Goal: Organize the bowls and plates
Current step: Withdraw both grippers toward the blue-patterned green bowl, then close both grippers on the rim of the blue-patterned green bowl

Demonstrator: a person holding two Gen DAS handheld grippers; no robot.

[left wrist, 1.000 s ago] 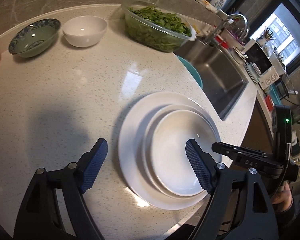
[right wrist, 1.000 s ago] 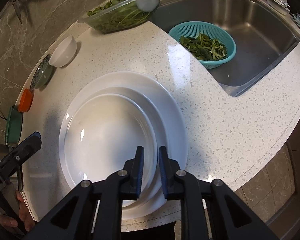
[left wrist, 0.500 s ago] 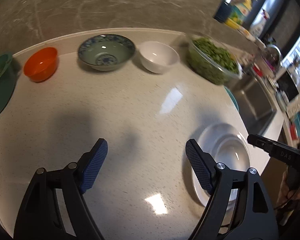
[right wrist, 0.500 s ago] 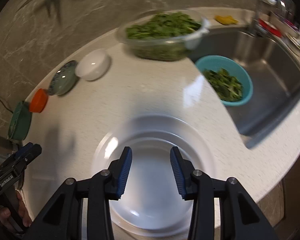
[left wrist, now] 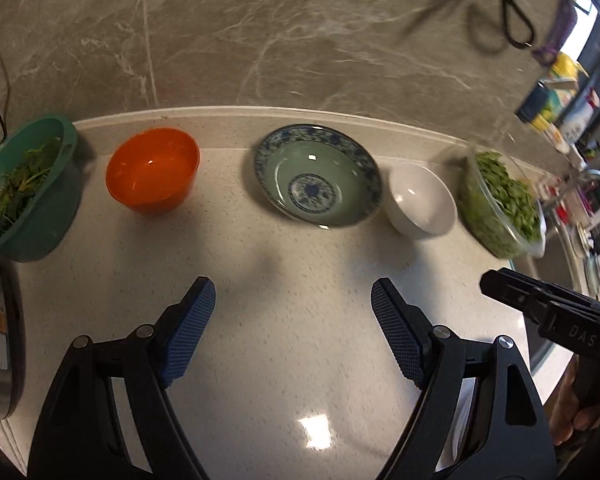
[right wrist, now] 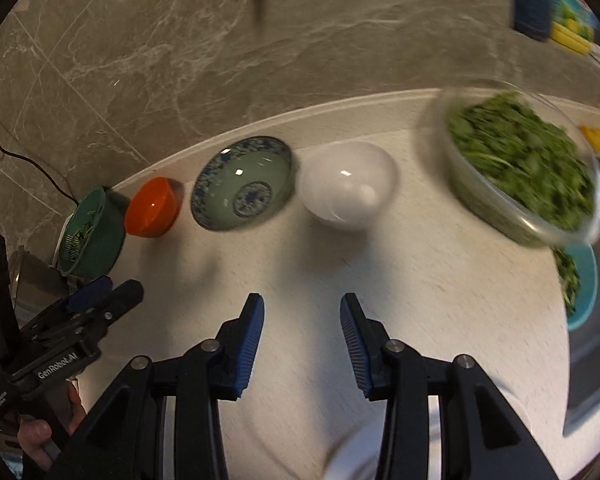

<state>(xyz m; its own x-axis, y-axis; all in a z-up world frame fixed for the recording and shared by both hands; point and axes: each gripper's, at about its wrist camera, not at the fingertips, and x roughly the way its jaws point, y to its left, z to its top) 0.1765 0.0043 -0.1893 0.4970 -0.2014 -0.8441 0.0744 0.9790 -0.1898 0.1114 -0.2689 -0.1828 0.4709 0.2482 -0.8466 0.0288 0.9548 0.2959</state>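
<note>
**Both grippers empty above the counter**

The left gripper (left wrist: pixel 292 320) and right gripper (right wrist: pixel 302 334) hang spread. The blue-patterned bowl (left wrist: pixel 318 176) sits on the counter (left wrist: pixel 292 380), with the orange bowl (left wrist: pixel 153 169) to its left and the white bowl (left wrist: pixel 420 199) touching its right.

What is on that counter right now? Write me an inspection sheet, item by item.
Surface: pale speckled stone countertop, curved back edge against a grey marbled wall.
Job's things: orange plastic bowl, blue-patterned celadon ceramic bowl and small white ceramic bowl in a row, all empty; white plate rim under the right gripper.
Clutter: green plastic colander with greens; clear bowl of leafy greens; teal colander.
Grippers: left gripper open, empty; right gripper open, empty.
Cables: black cord on the wall.
Surroundings: steel sink; blurred bottles at far right.
</note>
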